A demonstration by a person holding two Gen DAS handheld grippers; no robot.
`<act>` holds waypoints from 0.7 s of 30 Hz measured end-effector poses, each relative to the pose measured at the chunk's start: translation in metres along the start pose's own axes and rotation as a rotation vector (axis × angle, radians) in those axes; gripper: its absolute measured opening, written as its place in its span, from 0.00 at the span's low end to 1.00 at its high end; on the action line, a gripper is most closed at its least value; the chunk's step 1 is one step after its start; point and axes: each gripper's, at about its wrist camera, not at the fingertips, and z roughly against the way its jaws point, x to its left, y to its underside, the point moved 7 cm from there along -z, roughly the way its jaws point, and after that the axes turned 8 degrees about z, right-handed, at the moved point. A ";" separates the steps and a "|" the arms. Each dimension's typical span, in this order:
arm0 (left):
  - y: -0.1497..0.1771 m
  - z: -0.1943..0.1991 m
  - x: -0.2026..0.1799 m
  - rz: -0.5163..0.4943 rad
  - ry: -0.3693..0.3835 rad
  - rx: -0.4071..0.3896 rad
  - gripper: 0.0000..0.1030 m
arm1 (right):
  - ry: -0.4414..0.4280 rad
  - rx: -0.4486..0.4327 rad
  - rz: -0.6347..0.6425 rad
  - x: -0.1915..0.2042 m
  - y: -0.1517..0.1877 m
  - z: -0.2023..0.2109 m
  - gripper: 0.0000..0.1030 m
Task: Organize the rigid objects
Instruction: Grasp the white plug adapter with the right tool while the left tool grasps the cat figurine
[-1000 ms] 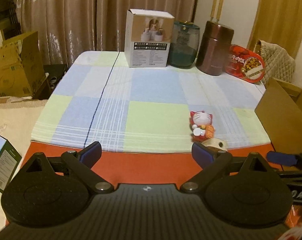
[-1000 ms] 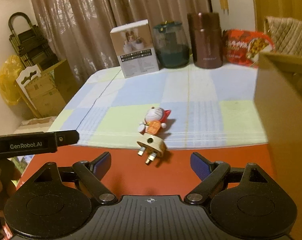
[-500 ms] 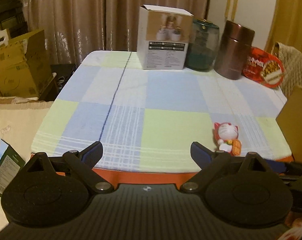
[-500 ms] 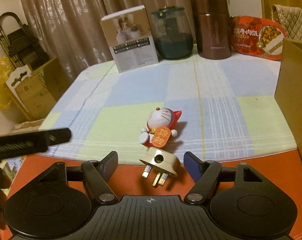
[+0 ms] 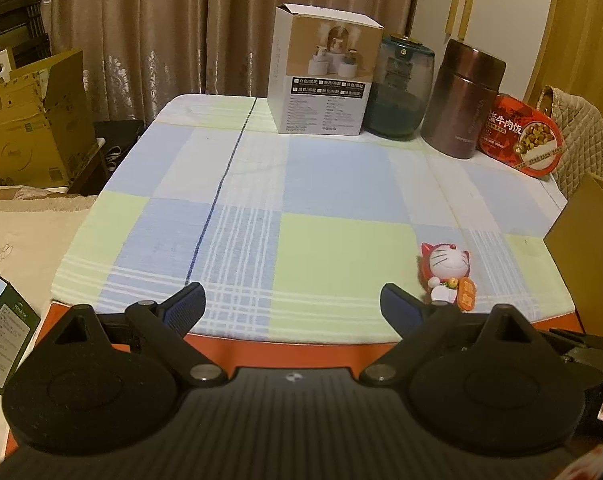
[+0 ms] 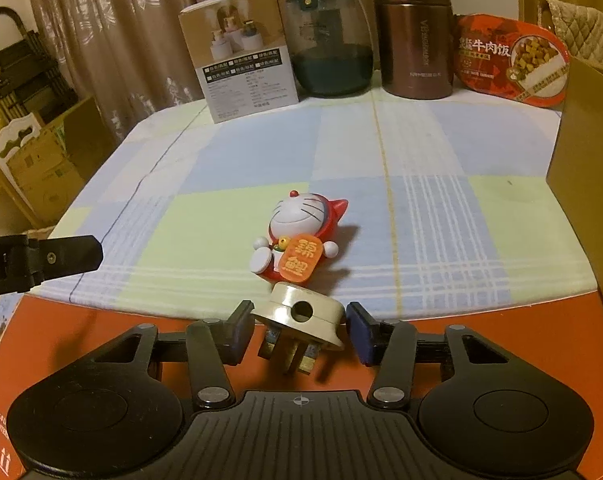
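A cream three-pin plug adapter lies on the red surface at the table's near edge, between the jaws of my right gripper. The left pad touches it; the right pad stands a sliver off. A red and white cat figurine lies on its back on the checked cloth just beyond the plug. In the left wrist view the figurine sits right of my open, empty left gripper. The plug is hidden in that view.
A brown cardboard box stands at the table's right edge. At the back stand a white carton, a green glass jar, a brown flask and a red food tin. More cardboard boxes sit left on the floor.
My right gripper moved forward around the plug and its jaws narrowed onto it. My left gripper drifted left and up, so the figurine shifted right in its view.
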 end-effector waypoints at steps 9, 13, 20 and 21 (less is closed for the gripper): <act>0.003 -0.004 -0.008 -0.006 0.047 0.017 0.90 | 0.048 -0.020 0.036 -0.017 -0.012 0.021 0.45; 0.008 -0.005 -0.021 -0.034 0.092 0.022 0.90 | 0.064 -0.050 0.045 -0.034 -0.028 0.042 0.45; 0.013 -0.023 -0.059 -0.079 0.173 0.039 0.89 | 0.049 -0.078 0.053 -0.056 -0.047 0.058 0.45; 0.015 -0.027 -0.065 -0.091 0.179 0.039 0.88 | 0.046 -0.077 0.034 -0.061 -0.048 0.057 0.45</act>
